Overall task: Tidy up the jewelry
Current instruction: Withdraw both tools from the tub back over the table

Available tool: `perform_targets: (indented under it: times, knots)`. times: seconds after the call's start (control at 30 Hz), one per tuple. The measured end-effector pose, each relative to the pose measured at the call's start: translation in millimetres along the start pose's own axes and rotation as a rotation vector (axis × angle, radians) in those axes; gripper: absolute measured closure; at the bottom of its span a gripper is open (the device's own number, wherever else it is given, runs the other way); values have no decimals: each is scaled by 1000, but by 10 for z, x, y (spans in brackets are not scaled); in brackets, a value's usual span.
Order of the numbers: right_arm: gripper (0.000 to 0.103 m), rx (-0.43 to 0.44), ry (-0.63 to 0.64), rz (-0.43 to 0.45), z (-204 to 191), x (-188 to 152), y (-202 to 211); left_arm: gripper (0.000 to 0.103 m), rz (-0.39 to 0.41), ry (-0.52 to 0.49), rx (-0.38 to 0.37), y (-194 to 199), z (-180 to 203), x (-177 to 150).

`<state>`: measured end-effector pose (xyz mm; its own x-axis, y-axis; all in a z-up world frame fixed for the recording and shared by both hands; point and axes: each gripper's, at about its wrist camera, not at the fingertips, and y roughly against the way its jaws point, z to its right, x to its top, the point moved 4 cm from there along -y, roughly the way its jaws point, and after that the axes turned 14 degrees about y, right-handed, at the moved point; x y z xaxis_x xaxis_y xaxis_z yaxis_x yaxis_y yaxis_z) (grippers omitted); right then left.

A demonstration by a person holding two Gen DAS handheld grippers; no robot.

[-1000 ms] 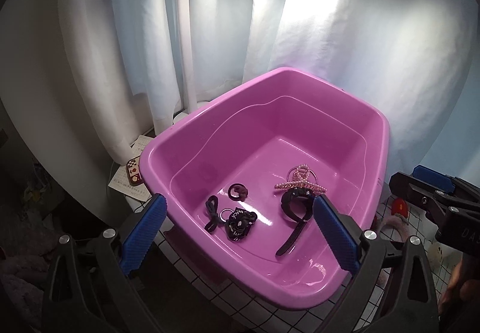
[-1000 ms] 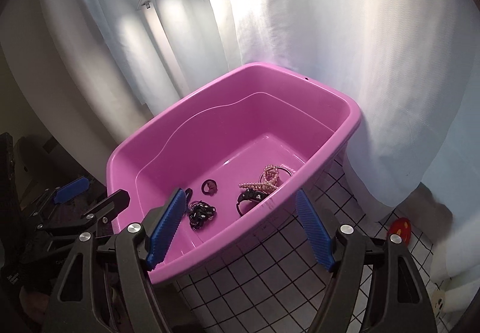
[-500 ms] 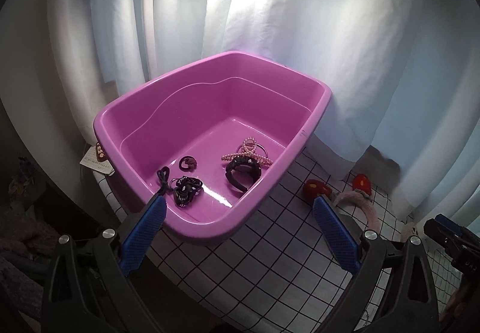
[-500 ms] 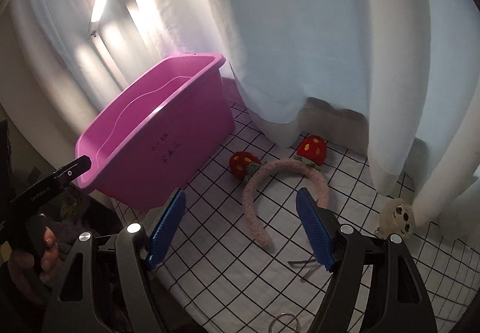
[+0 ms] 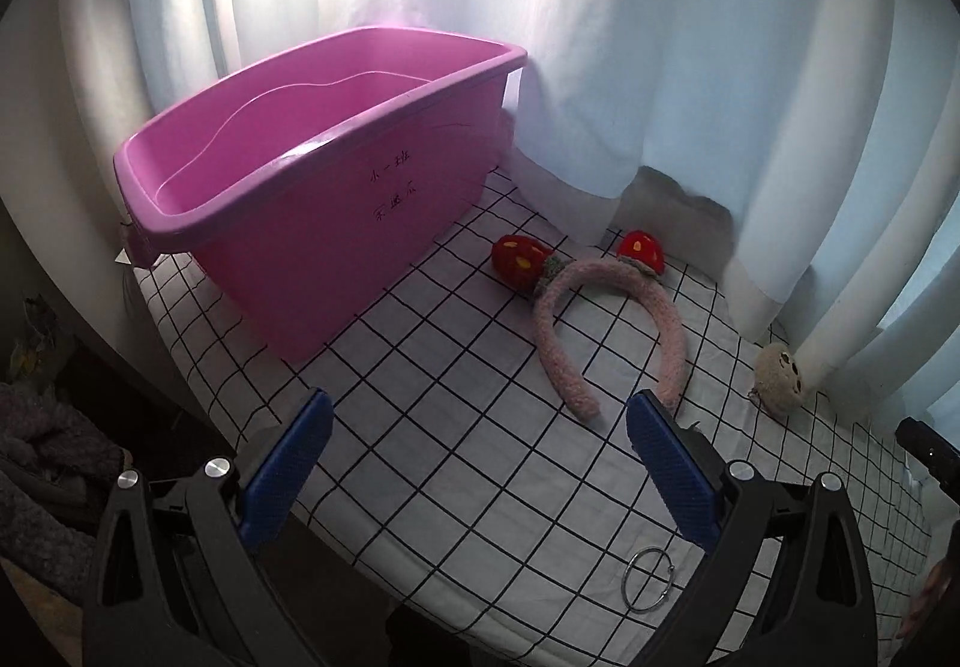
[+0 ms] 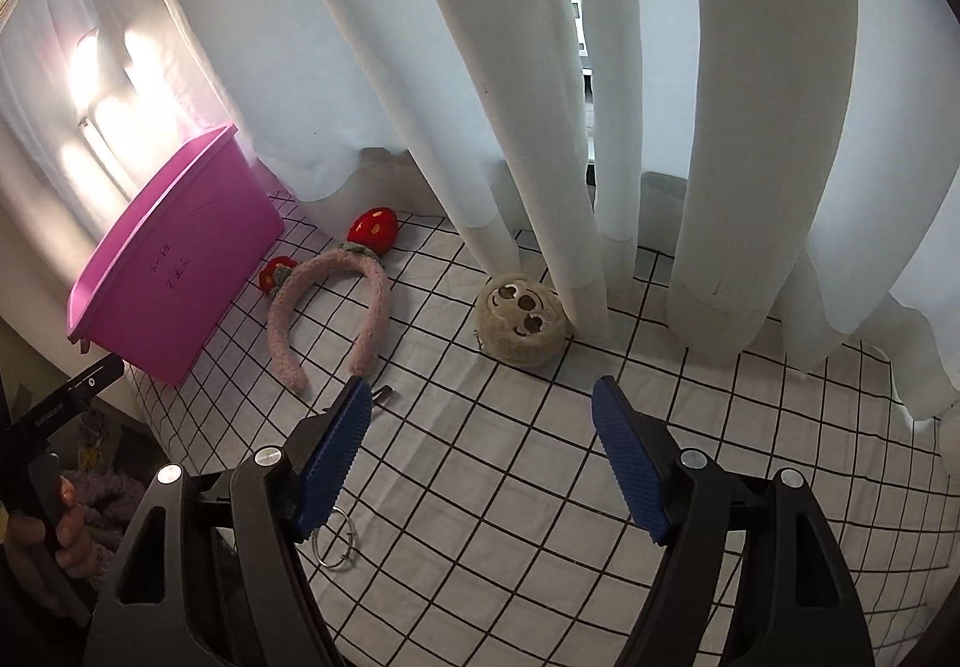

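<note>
one bin (image 5: 312, 223), one headband (image 5: 606, 331), one ring (image 5: 648, 580)

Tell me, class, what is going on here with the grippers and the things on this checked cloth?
A person holds two grippers above the checked cloth. The left gripper and right gripper are both open and empty. A pink headband with strawberry ears, a metal ring, a small clip and a round plush face lie loose beside the pink tub. Nothing is grasped.

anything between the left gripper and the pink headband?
Nothing visible. The left gripper, jaws open and empty, hangs over bare checked cloth; the headband lies just ahead. The metal ring is nearer the camera, off that line.
</note>
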<state>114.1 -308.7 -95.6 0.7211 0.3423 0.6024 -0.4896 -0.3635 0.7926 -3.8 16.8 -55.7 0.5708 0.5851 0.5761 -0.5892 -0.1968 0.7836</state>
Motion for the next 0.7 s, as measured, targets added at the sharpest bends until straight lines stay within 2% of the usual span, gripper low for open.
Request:
perform_targets:
  times: [0.3, 0.53, 0.7]
  knots:
    - [30, 97, 69, -40, 149, -222, -169, 6, -62, 28, 60, -20, 202, -635]
    - [30, 129, 70, -51, 150, -219, -322, 6, -80, -8, 93, -41, 295, -845]
    - [30, 107, 77, -74, 142, -162, -506, 6, -88, -32, 84, -172, 323, -892]
